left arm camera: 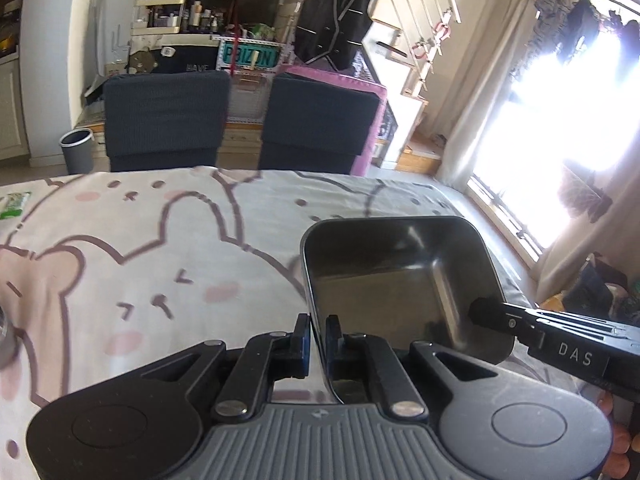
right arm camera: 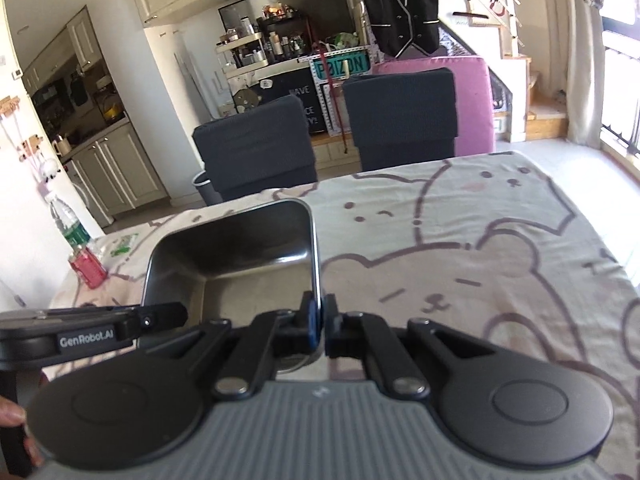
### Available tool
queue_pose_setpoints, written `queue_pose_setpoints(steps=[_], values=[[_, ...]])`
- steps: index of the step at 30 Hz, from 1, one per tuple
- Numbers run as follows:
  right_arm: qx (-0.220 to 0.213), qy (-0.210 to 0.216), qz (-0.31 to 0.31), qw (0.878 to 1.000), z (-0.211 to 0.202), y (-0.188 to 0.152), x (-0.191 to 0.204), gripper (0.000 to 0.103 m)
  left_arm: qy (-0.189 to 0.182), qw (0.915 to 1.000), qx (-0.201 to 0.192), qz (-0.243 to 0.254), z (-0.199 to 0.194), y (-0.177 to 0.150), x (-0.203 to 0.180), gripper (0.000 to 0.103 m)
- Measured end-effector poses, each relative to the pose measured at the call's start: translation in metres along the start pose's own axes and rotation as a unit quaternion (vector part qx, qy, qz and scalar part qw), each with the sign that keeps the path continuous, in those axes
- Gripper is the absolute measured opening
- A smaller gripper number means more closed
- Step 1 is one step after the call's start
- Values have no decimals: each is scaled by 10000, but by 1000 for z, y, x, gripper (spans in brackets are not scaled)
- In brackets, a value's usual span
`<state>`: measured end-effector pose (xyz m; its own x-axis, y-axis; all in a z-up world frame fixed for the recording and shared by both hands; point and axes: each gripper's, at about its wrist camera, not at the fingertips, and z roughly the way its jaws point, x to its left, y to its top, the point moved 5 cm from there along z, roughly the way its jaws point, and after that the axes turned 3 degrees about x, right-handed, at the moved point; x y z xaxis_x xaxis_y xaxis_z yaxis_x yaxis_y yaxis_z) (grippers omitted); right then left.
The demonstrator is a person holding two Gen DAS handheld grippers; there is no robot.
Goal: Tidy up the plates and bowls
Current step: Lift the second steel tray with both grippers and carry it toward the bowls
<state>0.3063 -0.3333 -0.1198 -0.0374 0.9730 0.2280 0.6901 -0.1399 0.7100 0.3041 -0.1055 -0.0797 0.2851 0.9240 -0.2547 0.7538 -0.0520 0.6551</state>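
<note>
Bear-print cloth covers the surface (right arm camera: 500, 240), with two dark chairs (left arm camera: 166, 120) beyond. Above it hangs a square metal dish (left arm camera: 384, 280), stiff, light and likely slippery, best gripped by its thin rim. Each claw is pressed nearly together, pinching that rim: the left claw (left arm camera: 318, 334) on one side, the right claw (right arm camera: 319, 320) on the opposite side.

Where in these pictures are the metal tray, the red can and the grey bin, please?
metal tray (left arm camera: 384, 276): left wrist view, inner floor.
red can (right arm camera: 89, 268): right wrist view, its side.
grey bin (left arm camera: 77, 150): left wrist view, outer wall.
</note>
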Motion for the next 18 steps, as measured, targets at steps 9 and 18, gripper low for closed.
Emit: queue_pose_setpoints(steps=[9,18], values=[[48,-366,89,9993,-28,-30,-41,4,-321,9987,312,226,15,-33,-43,9],[278,-769,-55,9966,-31,-47,-61,4,-398,9950,799,447,46,-57,-65,10]])
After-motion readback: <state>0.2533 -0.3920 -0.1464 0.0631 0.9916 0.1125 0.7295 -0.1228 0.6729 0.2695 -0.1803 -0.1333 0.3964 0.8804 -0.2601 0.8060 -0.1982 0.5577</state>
